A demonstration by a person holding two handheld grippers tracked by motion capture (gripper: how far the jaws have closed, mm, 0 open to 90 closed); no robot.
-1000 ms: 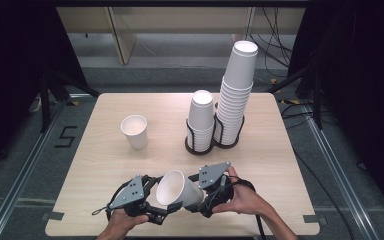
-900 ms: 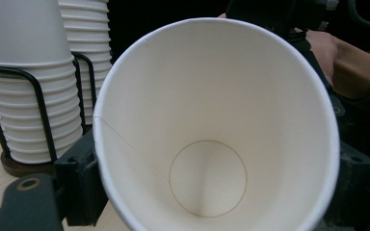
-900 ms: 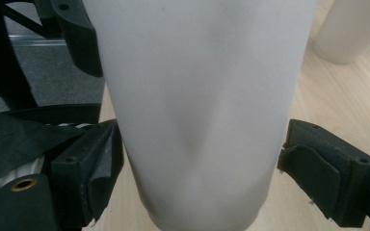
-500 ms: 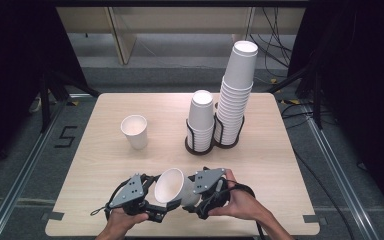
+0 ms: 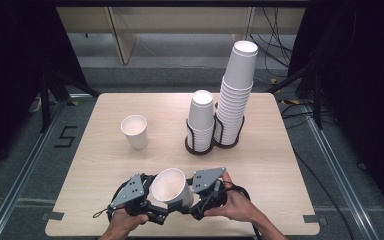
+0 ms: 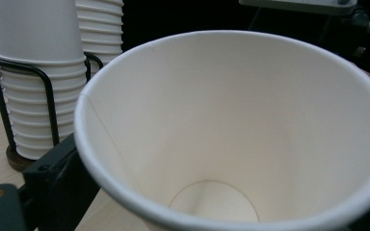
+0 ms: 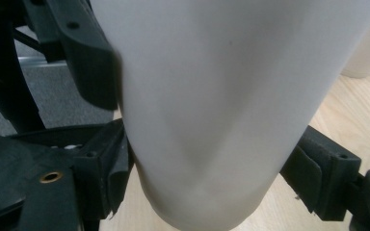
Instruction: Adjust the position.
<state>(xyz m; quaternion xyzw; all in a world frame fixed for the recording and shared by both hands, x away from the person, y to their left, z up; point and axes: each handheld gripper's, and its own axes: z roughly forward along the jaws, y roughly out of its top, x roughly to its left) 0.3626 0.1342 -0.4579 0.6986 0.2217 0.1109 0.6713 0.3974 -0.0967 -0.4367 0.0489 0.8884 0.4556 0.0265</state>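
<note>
The paper cup is light and thin, easily dented. The right tool clamps its lower wall; the left tool, just opening, straddles its rim loosely.

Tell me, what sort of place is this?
Probably a lab or test room set up for recording: a lone wooden table fenced by dark curtains, loose cables behind it, and hand-held grippers passing a paper cup.

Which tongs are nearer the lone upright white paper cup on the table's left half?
Left. The left tongs sit in front of the lone upright white paper cup, slightly to its right; the right tongs lie farther right, beyond the tilted white paper cup between them.
</note>
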